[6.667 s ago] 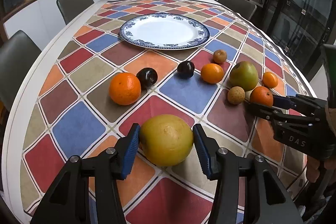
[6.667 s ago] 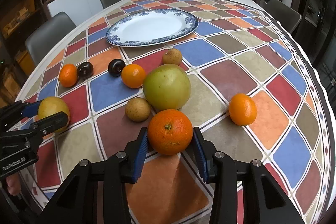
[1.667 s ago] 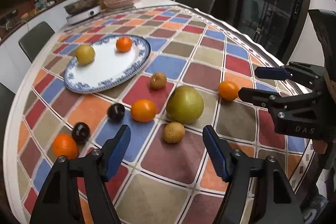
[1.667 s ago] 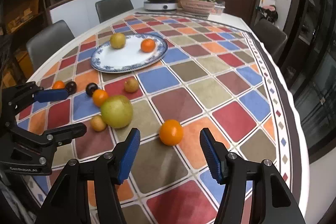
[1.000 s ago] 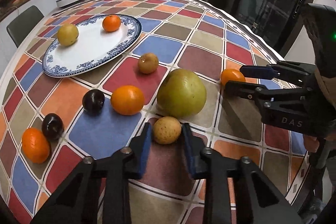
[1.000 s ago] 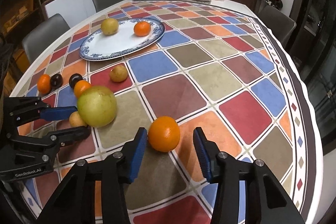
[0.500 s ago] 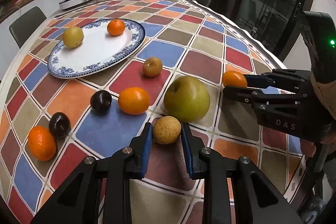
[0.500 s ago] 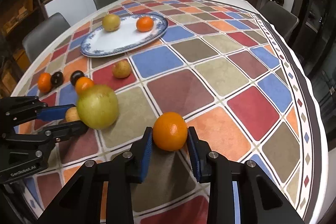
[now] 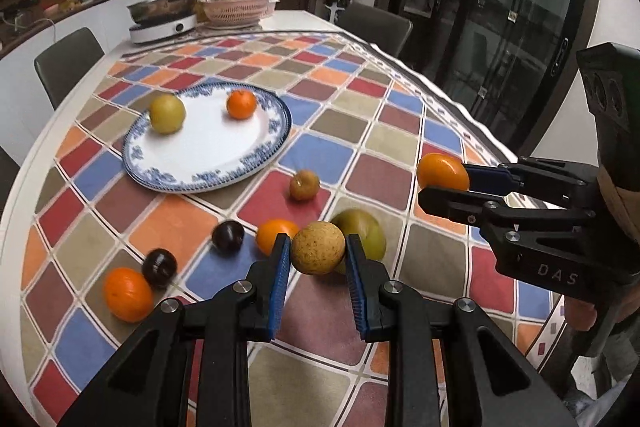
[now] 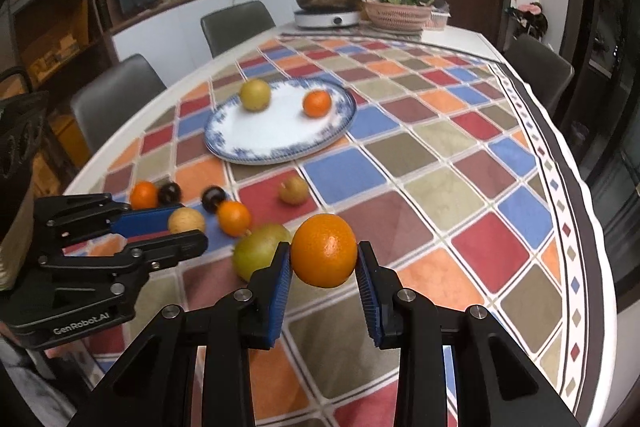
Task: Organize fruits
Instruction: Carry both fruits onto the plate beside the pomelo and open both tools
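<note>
My left gripper [image 9: 318, 255] is shut on a small tan speckled fruit [image 9: 317, 247] and holds it above the tablecloth. My right gripper [image 10: 323, 259] is shut on an orange [image 10: 323, 255], also clear of the cloth. Each gripper shows in the other's view: the right gripper [image 9: 440, 183] with its orange [image 9: 442, 171], the left gripper [image 10: 176, 225] with its tan fruit [image 10: 186, 220]. The blue-rimmed white plate [image 9: 208, 151] holds a yellow fruit [image 9: 167, 113] and a small orange [image 9: 241, 103]. On the cloth lie a big green fruit [image 9: 366, 229], two oranges, two dark plums and a small brown fruit [image 9: 304, 185].
The table wears a checked cloth of coloured squares [image 10: 420, 147]. An electric cooker with a steel pot [image 10: 328, 9] and a woven basket [image 10: 398, 13] stand at the far end. Grey chairs [image 10: 236, 21] ring the table. The table's edge runs close on the right.
Both grippers have risen, lifting the tan fruit and the orange off the cloth. A second ago the right gripper's jaws stood apart around the orange; now they grip it.
</note>
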{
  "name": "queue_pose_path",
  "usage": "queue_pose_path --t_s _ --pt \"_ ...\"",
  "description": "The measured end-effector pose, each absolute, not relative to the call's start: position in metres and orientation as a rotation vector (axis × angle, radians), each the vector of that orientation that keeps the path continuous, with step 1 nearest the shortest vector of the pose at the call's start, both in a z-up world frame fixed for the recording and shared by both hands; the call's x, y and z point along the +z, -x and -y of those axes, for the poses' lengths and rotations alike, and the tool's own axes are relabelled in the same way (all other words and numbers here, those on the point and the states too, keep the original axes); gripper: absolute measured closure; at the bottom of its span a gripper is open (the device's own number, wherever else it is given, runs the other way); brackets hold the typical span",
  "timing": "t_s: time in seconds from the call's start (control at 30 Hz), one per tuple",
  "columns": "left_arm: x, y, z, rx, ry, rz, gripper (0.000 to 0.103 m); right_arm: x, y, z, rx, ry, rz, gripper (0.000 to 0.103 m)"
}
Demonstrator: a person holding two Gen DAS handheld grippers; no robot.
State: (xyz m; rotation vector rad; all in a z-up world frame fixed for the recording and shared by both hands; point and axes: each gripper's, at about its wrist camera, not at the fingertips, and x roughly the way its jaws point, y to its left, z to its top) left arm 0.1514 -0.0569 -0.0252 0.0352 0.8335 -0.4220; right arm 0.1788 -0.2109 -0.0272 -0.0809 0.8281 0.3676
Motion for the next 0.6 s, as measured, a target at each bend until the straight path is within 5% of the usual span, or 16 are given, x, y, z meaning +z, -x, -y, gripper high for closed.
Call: queue_pose_path --t_s 0.6 --pt "0.026 -0.181 0.014 -0.345 -0.048 -0.708 0.075 0.025 -0.21 0.16 0.484 0.112 -0.723 0.07"
